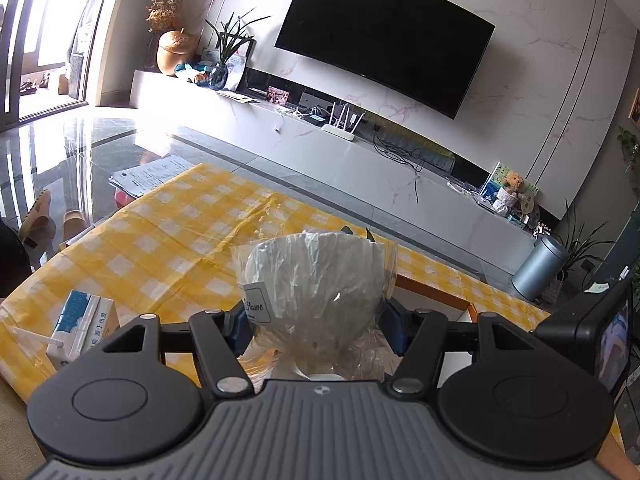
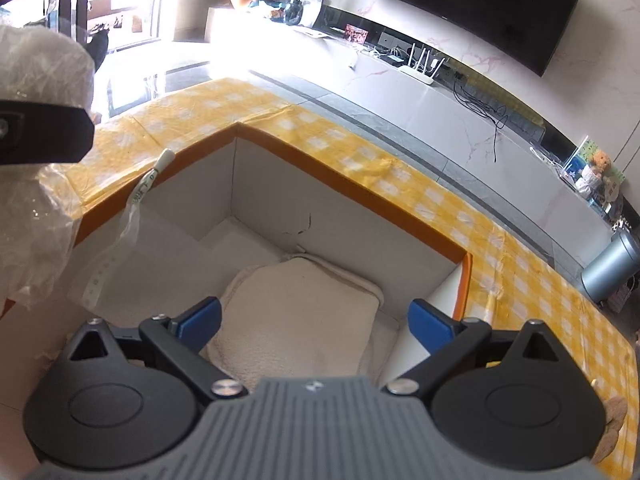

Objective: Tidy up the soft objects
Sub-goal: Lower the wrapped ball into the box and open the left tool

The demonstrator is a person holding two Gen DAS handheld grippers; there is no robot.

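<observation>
Now my left gripper [image 1: 316,320] is clamping its jaws on a plastic-wrapped white bundle [image 1: 316,276], my right gripper [image 2: 316,320] is hovering with jaws wide and empty over the orange-rimmed box [image 2: 360,200] on the table [image 2: 520,240], a cream folded cloth [image 2: 300,312] is lying inside it.

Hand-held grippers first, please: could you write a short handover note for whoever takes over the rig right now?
Left hand-held gripper: closed on the plastic-wrapped bouquet, held above the checked tablecloth.
Right hand-held gripper: open and empty, over the orange-rimmed box.
Done: the cream folded towel lies in the box's lower compartment.
Left: place the bouquet, likely in the box. The tissue pack sits on the table; whether it belongs to the job is unclear.
</observation>
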